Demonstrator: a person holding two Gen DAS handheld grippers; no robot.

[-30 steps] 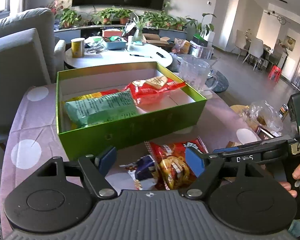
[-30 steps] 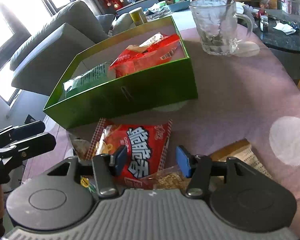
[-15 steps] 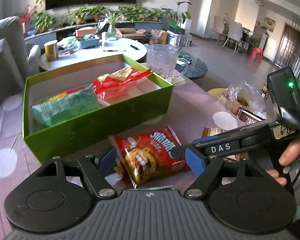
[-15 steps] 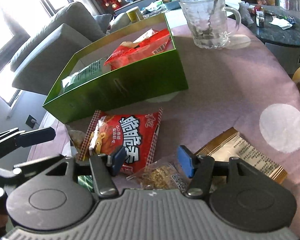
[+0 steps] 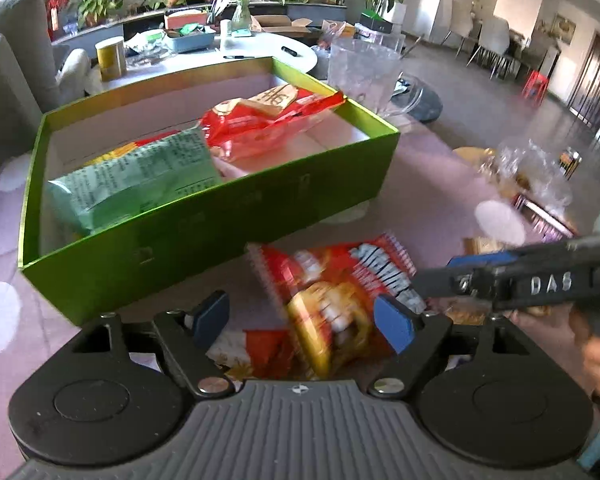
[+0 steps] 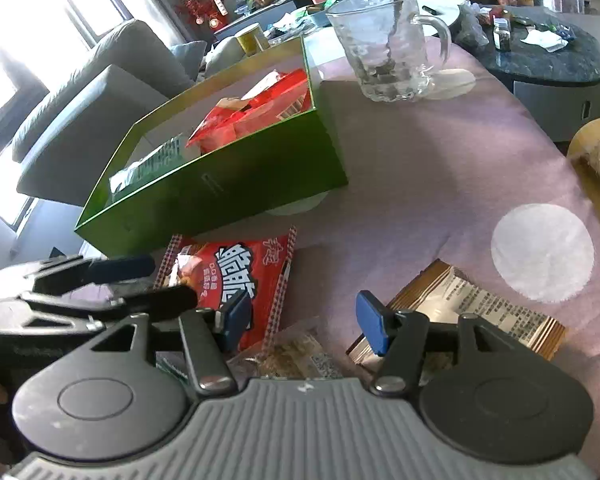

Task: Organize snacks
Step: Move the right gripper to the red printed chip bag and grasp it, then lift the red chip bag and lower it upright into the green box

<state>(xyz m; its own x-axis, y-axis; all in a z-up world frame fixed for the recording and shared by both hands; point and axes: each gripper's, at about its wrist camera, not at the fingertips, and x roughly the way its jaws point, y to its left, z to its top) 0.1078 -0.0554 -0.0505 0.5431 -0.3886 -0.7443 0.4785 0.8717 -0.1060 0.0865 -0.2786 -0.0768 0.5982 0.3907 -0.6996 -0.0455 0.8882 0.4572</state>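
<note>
Snacks are scattered nearest on the table (image 6: 440, 168): a red packet (image 5: 340, 300) is framed by the left gripper (image 5: 304, 316), spread apart, empty; right gripper (image 6: 300, 320) likewise apart. Light, crinkly, slippery, it is best pinched by a sealed edge; beyond, the green box (image 5: 220, 220) is part-filled

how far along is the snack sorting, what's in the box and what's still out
Partly done. The green box already holds a green packet and a red packet. Nothing is gripped: the left gripper is open over the red snack bag lying on the tablecloth, and the right gripper is open too. That bag, a clear packet and a brown packet remain outside.
</note>
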